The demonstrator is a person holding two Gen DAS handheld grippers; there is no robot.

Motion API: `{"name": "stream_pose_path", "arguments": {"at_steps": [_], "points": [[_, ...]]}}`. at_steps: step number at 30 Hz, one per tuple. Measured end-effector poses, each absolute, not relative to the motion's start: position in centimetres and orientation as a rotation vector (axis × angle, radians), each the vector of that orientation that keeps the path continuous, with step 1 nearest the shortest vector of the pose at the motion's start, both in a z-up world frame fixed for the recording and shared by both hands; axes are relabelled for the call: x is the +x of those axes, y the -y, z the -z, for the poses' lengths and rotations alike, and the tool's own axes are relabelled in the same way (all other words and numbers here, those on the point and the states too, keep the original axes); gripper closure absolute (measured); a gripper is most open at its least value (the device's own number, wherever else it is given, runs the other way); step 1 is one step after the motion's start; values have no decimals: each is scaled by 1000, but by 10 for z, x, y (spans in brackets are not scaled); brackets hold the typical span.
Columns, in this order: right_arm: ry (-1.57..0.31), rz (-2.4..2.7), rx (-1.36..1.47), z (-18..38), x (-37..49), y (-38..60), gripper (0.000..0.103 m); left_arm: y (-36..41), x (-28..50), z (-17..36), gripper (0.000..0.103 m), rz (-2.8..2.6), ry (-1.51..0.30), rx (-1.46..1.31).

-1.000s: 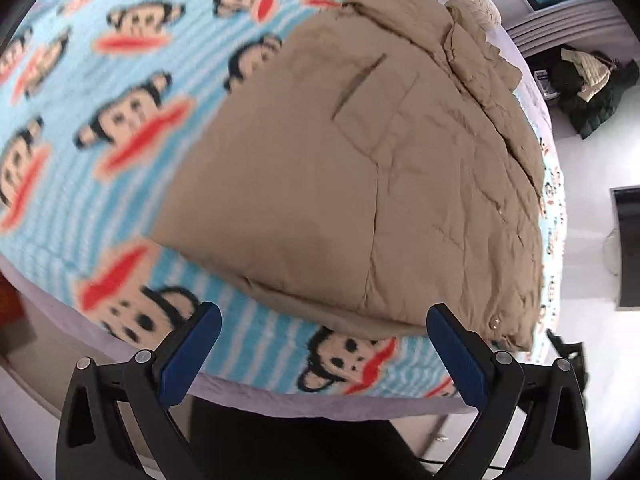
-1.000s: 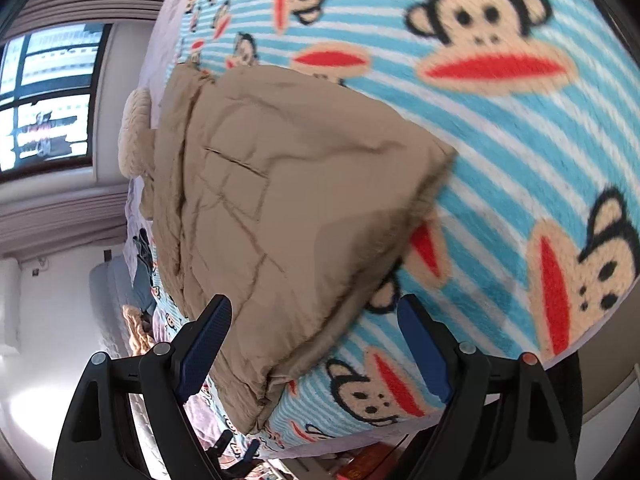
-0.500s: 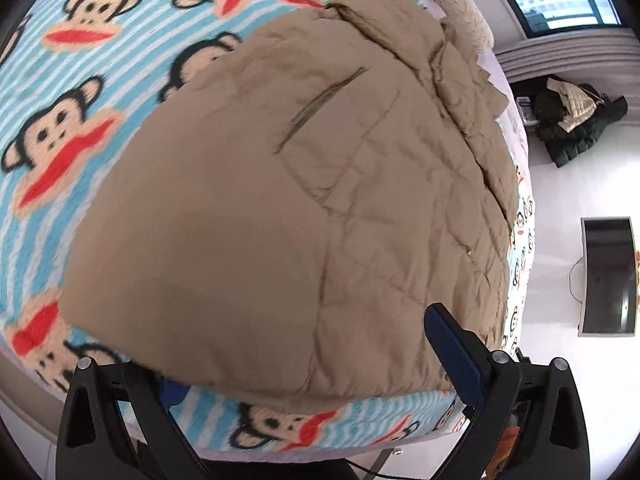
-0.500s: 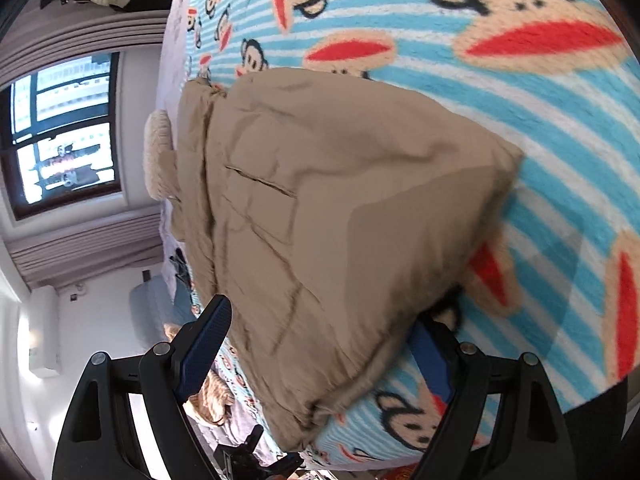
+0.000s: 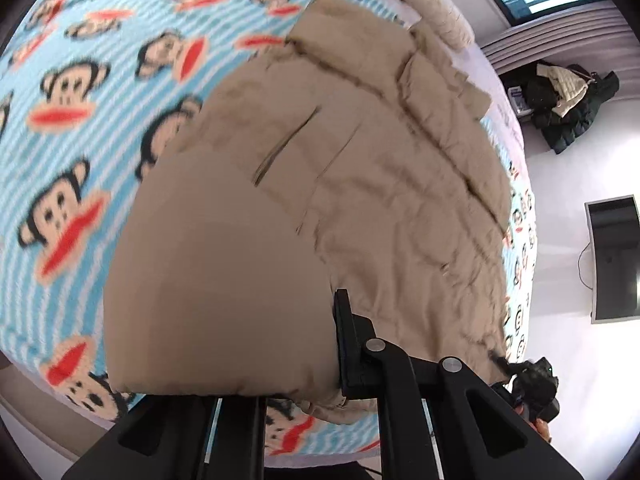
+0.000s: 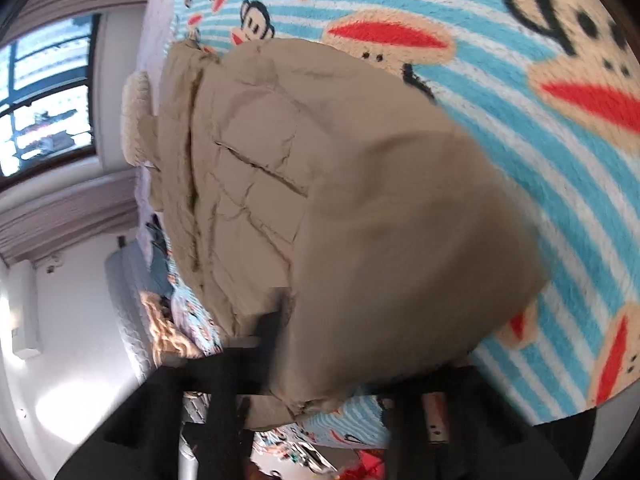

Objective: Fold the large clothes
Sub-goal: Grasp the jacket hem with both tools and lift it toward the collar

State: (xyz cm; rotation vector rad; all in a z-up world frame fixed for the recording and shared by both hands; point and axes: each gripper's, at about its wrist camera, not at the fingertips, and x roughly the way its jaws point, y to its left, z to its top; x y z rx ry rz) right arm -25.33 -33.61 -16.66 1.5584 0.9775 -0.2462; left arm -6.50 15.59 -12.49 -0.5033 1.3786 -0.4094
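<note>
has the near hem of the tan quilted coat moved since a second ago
Yes. The tan quilted coat hem has lifted off the monkey-print blanket, clamped in the left gripper.

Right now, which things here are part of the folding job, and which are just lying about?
In the job:
- tan padded jacket, near hem pinched
- left gripper, closing on that hem
- right gripper, closing on it too
- monkey-print blanket beneath

Lying about:
- dark clothes pile
- cream pillow
- wall screen
</note>
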Motion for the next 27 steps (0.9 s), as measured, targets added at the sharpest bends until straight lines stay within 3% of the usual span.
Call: {"name": "stream_pose_path", "arguments": {"at_steps": [15,20,27], "points": [[-927,-50,1086,34,-57,408,93,-91,71,2,90,359,-1046,-465],[-925,-42,996,23,25,423,93,-70,136,7,90,297,-1023,-440],[-976,71,951,66,102,433,93,-45,209,59,89,260,-1081,-338]]}}
